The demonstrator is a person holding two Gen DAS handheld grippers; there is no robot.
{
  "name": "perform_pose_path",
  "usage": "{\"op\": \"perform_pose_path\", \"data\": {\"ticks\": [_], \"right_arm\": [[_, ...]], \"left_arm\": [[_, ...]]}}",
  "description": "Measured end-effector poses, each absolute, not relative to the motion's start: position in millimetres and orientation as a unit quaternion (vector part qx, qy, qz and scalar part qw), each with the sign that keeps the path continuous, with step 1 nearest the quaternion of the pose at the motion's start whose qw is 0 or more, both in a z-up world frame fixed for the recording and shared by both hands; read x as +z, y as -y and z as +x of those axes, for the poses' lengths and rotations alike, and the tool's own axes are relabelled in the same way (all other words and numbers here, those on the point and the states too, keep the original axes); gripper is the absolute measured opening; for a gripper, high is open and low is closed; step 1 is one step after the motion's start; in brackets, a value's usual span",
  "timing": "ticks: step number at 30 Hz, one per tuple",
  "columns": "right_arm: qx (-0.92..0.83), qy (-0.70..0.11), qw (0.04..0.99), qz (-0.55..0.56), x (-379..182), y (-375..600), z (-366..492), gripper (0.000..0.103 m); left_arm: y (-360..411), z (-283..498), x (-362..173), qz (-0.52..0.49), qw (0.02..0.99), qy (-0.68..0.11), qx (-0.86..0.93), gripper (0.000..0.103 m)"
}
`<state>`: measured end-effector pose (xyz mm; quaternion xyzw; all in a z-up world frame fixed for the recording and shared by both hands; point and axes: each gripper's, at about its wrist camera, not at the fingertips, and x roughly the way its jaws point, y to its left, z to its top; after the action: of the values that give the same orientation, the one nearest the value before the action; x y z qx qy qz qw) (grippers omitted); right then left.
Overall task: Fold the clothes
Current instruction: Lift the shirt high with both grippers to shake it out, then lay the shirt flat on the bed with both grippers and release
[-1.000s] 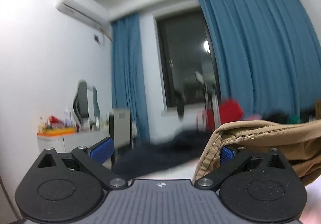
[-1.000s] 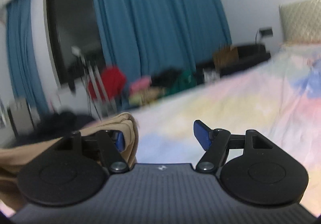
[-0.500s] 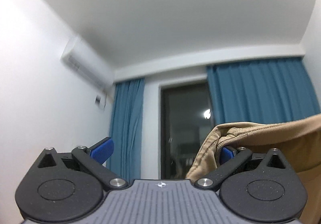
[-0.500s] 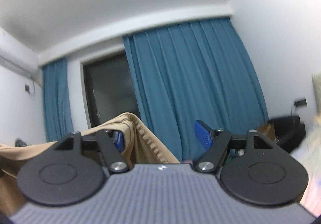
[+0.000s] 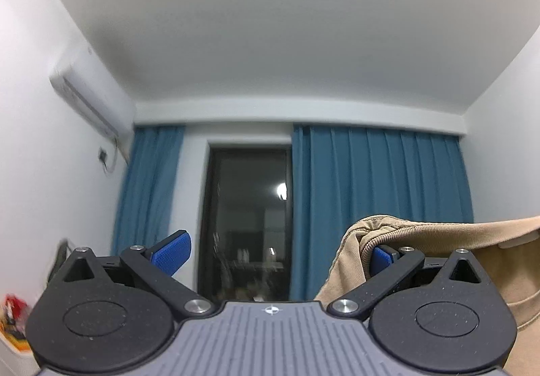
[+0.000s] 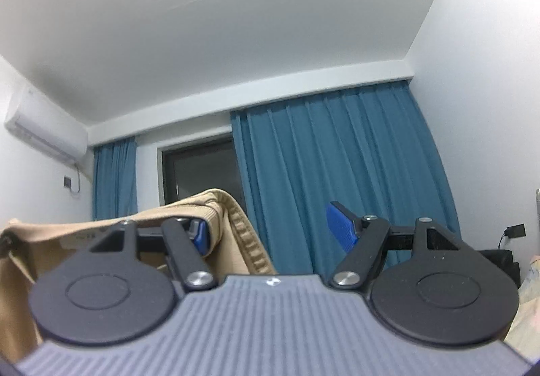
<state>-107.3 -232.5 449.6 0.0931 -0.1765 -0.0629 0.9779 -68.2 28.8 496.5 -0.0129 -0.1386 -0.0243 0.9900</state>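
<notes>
A tan garment (image 5: 438, 234) hangs over the right finger of my left gripper (image 5: 276, 254), draped over its blue pad (image 5: 379, 259). The left finger pad (image 5: 172, 251) is bare and far from it, so the jaws stand wide apart. In the right wrist view the same tan garment (image 6: 101, 234) hangs over the left finger of my right gripper (image 6: 270, 236), covering part of its blue pad (image 6: 199, 236). The right pad (image 6: 341, 234) is bare and the jaws stand wide apart. Both grippers point up toward the ceiling, and the garment stretches between them.
Blue curtains (image 5: 381, 200) flank a dark window (image 5: 246, 221). An air conditioner (image 5: 84, 96) hangs on the left wall. A bit of the pastel bedspread (image 6: 526, 301) shows at the right edge. A cluttered shelf (image 5: 10, 315) shows at the lower left.
Both grippers tilted upward with the tan garment hooked on them. The bed and the clutter dropped out of view; ceiling fills the frames now. The jaws stayed wide apart.
</notes>
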Motion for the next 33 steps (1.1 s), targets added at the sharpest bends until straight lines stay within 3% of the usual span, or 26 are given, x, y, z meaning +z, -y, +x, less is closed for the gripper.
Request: {"op": "perform_pose_path", "data": {"ticks": [5,13,23,28,33], "right_arm": [[-0.068,0.102,0.989,0.082,410,240,-67,0.075],[-0.079,-0.02,0.991,0.105,313,254,107,0.075],[-0.089,-0.159,0.976,0.121,115,296,344,0.074],[-0.065,-0.297,0.948,0.097,38,311,440,0.073],[-0.009,-0.462,0.887,-0.012,-14,301,505,0.072]], "left_arm": [[-38,8,446,-0.012,0.997,0.074,-0.022,0.103],[-34,189,327,0.015,1.0,-0.023,-0.001,0.103],[-13,447,86,0.054,0.978,-0.198,-0.03,0.103],[5,532,-14,0.127,0.939,-0.315,-0.059,0.1],[41,576,-65,0.282,0.864,-0.404,-0.101,0.102]]}}
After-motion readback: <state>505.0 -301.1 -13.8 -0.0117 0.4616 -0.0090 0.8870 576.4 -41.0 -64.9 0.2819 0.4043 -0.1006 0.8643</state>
